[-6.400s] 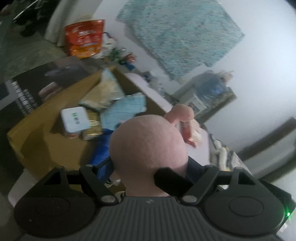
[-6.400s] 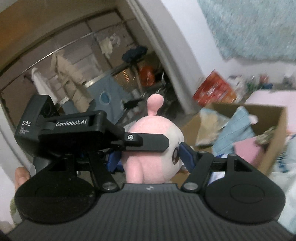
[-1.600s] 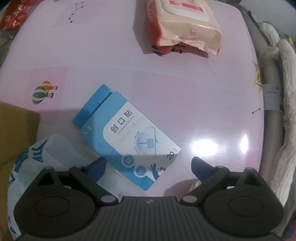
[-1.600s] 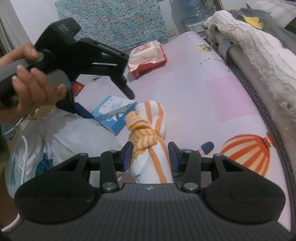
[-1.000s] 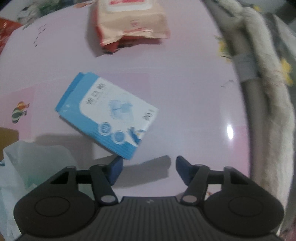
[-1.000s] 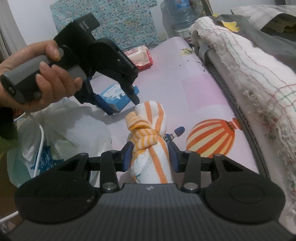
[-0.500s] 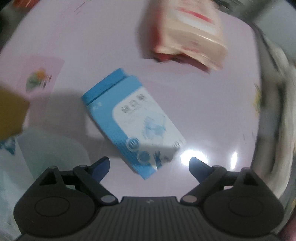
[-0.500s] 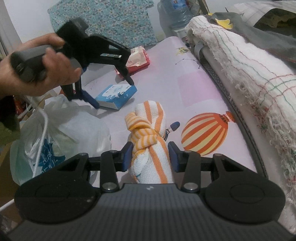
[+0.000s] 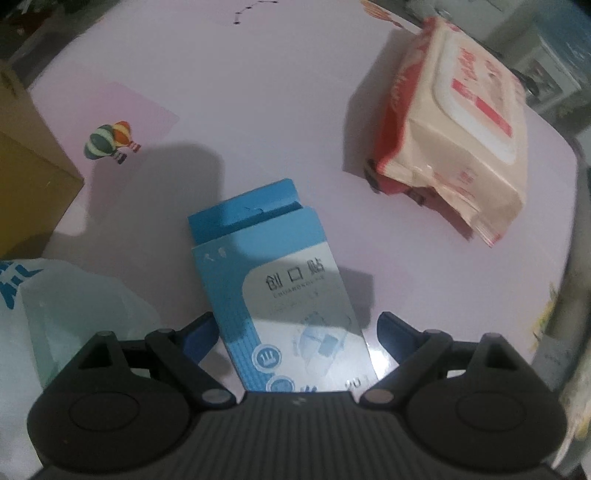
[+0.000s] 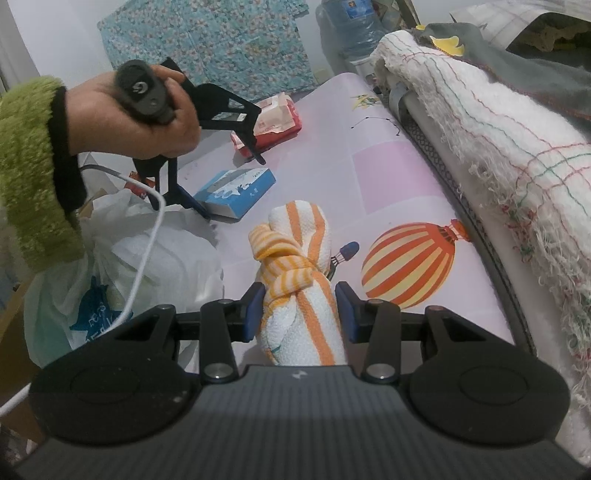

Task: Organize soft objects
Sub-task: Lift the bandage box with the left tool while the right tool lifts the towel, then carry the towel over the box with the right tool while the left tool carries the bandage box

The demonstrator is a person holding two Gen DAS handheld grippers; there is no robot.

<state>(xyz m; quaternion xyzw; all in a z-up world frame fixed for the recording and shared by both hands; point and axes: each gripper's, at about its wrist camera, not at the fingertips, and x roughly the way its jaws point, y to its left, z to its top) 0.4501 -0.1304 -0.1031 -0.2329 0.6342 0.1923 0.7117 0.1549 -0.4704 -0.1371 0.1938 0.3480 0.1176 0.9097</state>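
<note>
It looked like a lived-in home: a pink mat printed with hot-air balloons, a fringed white blanket, a floral cloth hung on the wall, and a water jug.

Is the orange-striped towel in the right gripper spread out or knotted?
Knotted: the towel is tied into a bundle, clamped between the right gripper pads.

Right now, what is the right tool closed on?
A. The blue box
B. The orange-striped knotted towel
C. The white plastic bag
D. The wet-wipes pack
B: in the right wrist view the right tool has its pads pressed against both sides of the orange-striped knotted towel, while the blue box lies apart on the mat under the left tool.
</note>
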